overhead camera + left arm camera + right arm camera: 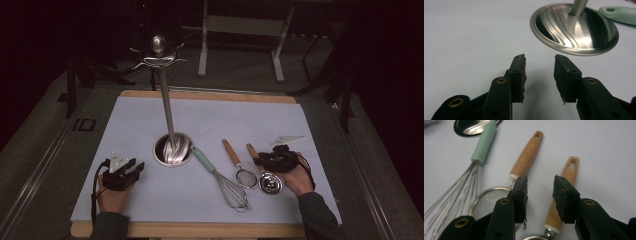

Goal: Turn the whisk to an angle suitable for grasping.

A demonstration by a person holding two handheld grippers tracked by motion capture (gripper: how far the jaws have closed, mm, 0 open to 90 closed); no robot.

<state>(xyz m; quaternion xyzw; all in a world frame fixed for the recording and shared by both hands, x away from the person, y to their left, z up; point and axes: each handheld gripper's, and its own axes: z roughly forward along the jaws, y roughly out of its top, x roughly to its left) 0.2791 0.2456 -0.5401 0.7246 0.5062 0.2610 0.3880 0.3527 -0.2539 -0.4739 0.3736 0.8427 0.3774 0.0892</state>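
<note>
Hovering with the right gripper over the ladle, toward the near right corner of the bench. Jaws spread to either side of the handle, pinching nothing yet. Resting the left gripper by the near left corner, spread and empty, aimed at the stand's base.

Judged as the reach before a pick-up of the ladle. To do it well:
- Come straight down so the handle sits square between the pads, not across a corner.
- Grip the wood at mid-length, clear of the white collar and of the hole at the tip.
- Keep the left pad off the strainer, just beside and nearly parallel.
- Close firmly: rounded, tapering wood, likely to roll or slip under a light pinch.
- Lift level: heavy steel bowl at one end, so expect a tip toward the near edge.

Materials and shapes:
- Ladle: orange-brown wooden handle, smooth, and a small polished steel bowl.
- Strainer: matching wooden handle, round wire rim, fine mesh.
- Whisk: mint-green matte handle, thin springy wire loops.
- Stand: shiny dished steel base with swirl ridges, slim upright pole.
- Bench top: pale, matte, flat sheet over a wooden board.
</note>
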